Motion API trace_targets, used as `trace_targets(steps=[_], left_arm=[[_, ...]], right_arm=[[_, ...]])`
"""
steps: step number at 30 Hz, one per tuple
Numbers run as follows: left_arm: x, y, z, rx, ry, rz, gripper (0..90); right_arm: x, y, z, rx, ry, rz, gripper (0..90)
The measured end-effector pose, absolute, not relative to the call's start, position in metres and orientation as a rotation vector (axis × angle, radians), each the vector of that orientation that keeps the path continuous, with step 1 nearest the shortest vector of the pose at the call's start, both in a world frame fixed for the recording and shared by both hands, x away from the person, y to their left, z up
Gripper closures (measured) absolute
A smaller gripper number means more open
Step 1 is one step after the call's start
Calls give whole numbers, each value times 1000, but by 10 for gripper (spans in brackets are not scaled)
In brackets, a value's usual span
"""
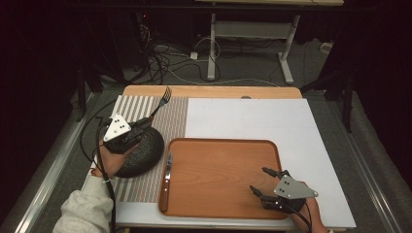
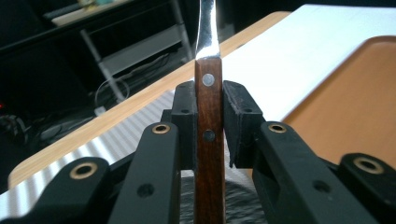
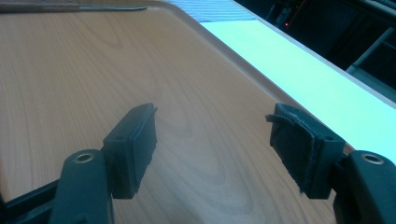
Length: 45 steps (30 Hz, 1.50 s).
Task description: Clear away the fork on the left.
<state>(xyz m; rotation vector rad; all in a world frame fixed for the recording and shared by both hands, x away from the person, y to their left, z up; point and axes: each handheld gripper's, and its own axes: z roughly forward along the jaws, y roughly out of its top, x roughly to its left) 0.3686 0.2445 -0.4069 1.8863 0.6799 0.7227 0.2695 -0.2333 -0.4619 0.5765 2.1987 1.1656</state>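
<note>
Fork (image 1: 163, 101) in left tool (image 1: 145, 124), above bowl (image 1: 145, 153).

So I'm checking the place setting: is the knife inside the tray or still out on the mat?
Inside. The knife lies flat along the left inner edge of the wooden tray, handle toward the person, beside the striped mat.

Wooden tray (image 1: 223, 204) holding knife (image 1: 167, 175), striped placemat (image 1: 172, 114), dark bowl (image 1: 148, 153)
</note>
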Motion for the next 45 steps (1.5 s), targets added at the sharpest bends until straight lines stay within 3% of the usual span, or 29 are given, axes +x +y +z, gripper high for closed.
trace_targets(steps=[17,45], left_arm=[[327,189,-419,2002,503,638,741],[286,129,-453,2242,329,286,740]], right_arm=[[265,-233,-461,560,2185,1153,321],[264,-233,-462,559,2194,1152,320]])
